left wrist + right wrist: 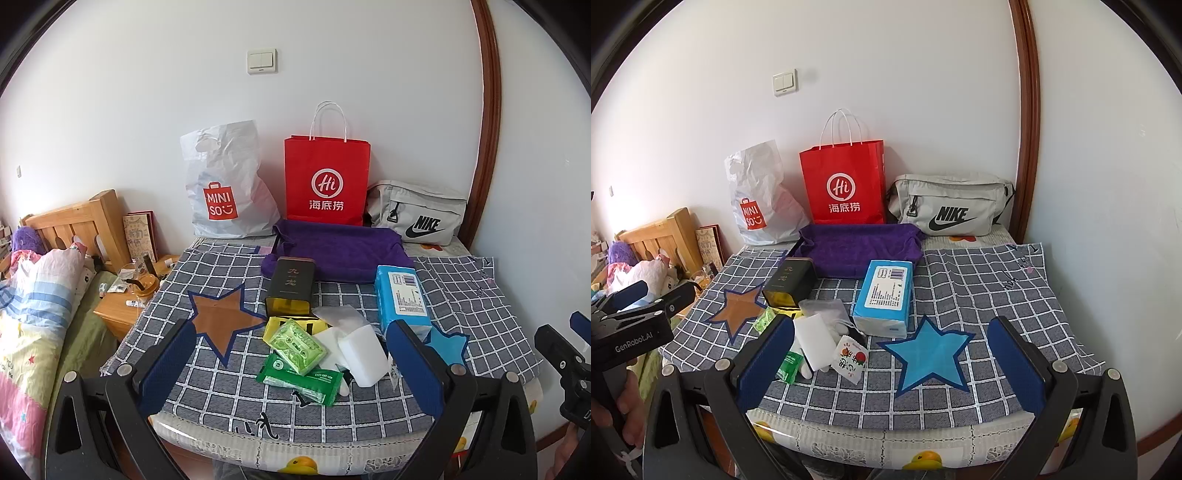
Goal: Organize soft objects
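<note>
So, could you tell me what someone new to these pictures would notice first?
Probably the red paper bag standing against the wall at the back, between a white plastic bag and a grey waist bag. Next, the brown star and blue star on the checked cloth, with a pile of small packets between them. Both grippers hover open at the near edge.

1. The left wrist camera sits low at the near edge of the grey checked cloth (229, 384). It looks across it to the white wall.
2. The right wrist camera sits at the same edge, a bit more to the right. It faces the same way.
3. Both views are close to the pile of small packs.
4. Both show the red paper bag (327, 181) (846, 184), the purple towel (340, 254) (864, 249) and the blue tissue pack (400, 295) (884, 295).
</note>
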`<state>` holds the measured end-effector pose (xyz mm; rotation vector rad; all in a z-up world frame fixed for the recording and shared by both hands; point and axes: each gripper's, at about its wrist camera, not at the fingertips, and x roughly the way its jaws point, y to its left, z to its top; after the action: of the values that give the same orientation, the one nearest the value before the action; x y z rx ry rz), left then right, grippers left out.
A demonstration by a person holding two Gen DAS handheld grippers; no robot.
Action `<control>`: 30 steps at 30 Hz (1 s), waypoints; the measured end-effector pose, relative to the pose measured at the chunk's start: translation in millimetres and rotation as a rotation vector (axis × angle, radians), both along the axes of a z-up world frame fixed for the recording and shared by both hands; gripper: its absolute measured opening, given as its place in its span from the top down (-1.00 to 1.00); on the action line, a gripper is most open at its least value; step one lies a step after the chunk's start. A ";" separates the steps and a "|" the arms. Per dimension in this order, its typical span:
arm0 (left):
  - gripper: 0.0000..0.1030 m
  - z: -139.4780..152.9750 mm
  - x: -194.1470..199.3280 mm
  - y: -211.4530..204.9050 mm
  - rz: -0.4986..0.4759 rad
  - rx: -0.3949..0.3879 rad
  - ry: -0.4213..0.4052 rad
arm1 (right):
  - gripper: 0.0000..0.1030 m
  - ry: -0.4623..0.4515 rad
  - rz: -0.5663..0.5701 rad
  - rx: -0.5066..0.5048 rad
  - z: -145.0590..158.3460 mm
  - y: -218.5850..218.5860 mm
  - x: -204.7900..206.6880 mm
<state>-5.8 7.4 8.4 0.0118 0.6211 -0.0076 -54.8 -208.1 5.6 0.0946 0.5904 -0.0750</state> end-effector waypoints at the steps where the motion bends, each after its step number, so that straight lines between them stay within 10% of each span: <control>1: -1.00 -0.2 0.4 0.0 0.001 0.000 0.000 | -0.99 -0.001 0.000 0.001 0.2 0.3 0.0; 18: -1.00 -14.9 14.8 -2.3 0.011 0.000 0.021 | -0.99 -0.002 0.014 0.025 -12.4 -3.4 5.0; 30: -1.00 -90.1 67.4 16.5 0.026 0.028 0.179 | -0.99 0.149 0.093 0.051 -90.7 -0.7 58.4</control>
<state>61.6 23.9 -81.7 0.0307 0.8006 0.0255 3.6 -208.7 -85.1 0.1113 0.7451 0.0238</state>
